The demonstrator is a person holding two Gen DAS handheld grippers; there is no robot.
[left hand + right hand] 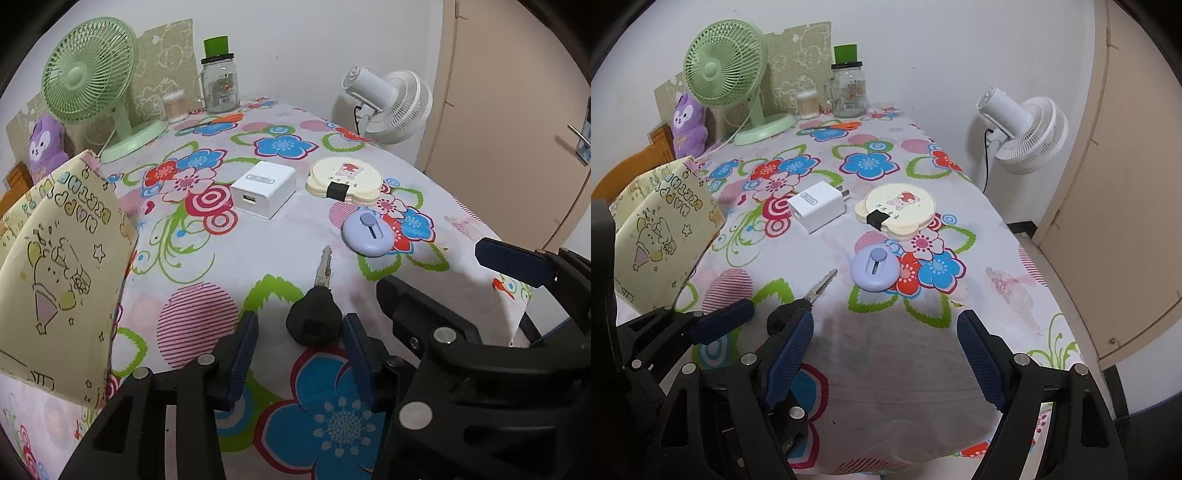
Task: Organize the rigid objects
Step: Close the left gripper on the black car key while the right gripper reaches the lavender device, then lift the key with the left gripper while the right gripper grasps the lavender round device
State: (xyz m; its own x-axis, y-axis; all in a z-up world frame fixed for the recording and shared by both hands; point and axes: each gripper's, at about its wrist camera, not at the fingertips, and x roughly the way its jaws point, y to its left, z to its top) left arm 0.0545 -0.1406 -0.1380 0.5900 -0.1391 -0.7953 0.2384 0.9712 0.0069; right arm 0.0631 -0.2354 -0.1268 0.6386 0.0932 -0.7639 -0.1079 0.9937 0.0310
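Left gripper (301,350) is bracketing the key (316,314), pads not yet touching; right gripper (886,350) is hanging open, empty. Key: light, stiff; grip the black head.

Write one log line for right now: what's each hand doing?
left gripper: fingers around black-headed metal key, not gripping | right gripper: open, empty | floral tablecloth

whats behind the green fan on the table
Behind the green fan a beige patterned board leans on the wall, with a purple plush toy beside it. The fan hides part of the board.
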